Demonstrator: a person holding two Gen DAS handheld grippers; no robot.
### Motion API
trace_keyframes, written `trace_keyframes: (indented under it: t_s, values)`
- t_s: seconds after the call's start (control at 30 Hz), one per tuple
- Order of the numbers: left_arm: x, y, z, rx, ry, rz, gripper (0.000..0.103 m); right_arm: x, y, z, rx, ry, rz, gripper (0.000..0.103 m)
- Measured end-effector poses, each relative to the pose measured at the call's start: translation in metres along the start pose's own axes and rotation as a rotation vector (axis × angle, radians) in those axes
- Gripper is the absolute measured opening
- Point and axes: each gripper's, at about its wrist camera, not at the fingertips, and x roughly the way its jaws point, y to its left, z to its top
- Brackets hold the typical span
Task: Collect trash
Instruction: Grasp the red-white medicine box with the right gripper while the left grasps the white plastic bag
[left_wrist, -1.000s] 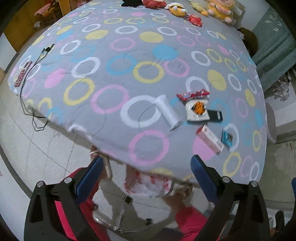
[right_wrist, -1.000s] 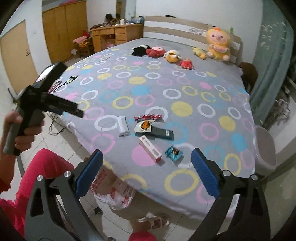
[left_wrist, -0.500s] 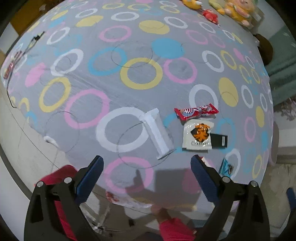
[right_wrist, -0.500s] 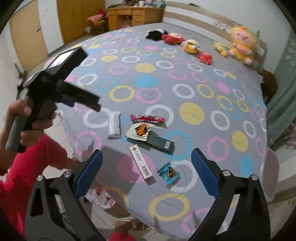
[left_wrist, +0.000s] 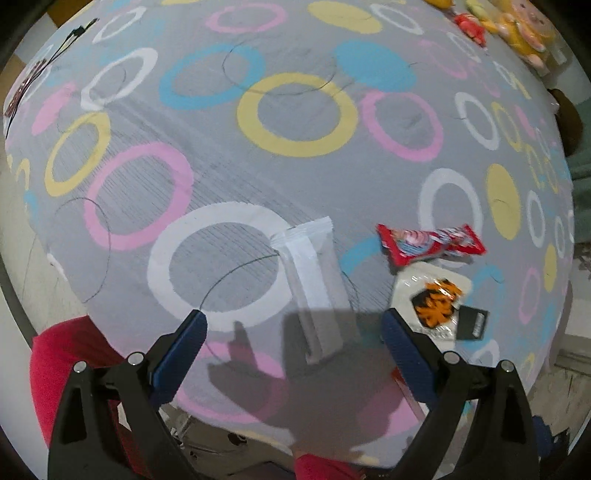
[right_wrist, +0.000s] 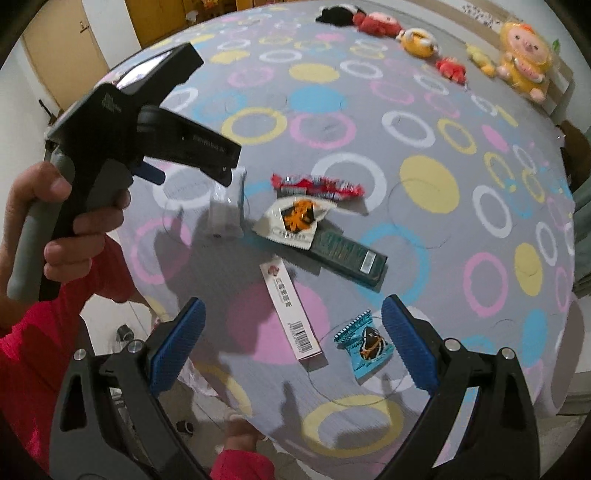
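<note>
Several wrappers lie on the ring-patterned bedspread (left_wrist: 295, 166). A white packet (left_wrist: 314, 284) sits just ahead of my open left gripper (left_wrist: 293, 332), between its blue fingers, untouched. To its right lie a red wrapper (left_wrist: 430, 245) and a white packet with an orange print (left_wrist: 432, 306). In the right wrist view my right gripper (right_wrist: 293, 332) stands open above a long white and pink box (right_wrist: 290, 310) and a blue packet (right_wrist: 364, 345). A dark green box (right_wrist: 347, 254), the red wrapper (right_wrist: 317, 186), the orange-print packet (right_wrist: 295, 221) and the white packet (right_wrist: 225, 206) lie farther off.
A hand (right_wrist: 55, 221) in a red sleeve holds the left gripper's black body (right_wrist: 147, 129) at the left of the right wrist view. Stuffed toys (right_wrist: 524, 70) line the bed's far side. A plastic bag (right_wrist: 199, 384) hangs below the bed's near edge. Cables (left_wrist: 40, 70) lie far left.
Both grippers have moved forward and lower over the bed. The white packet now lies between the left fingers' tips; the long box and blue packet sit closer to the right gripper.
</note>
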Motion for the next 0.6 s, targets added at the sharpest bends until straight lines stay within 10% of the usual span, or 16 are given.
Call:
trace_keyframes:
  t_s: [0.6]
  values:
    - [0.046,-0.001,0.013,-0.087,0.020,0.060,0.092,0.082,0.008,-0.010,-0.054,0.123,0.035,0.085]
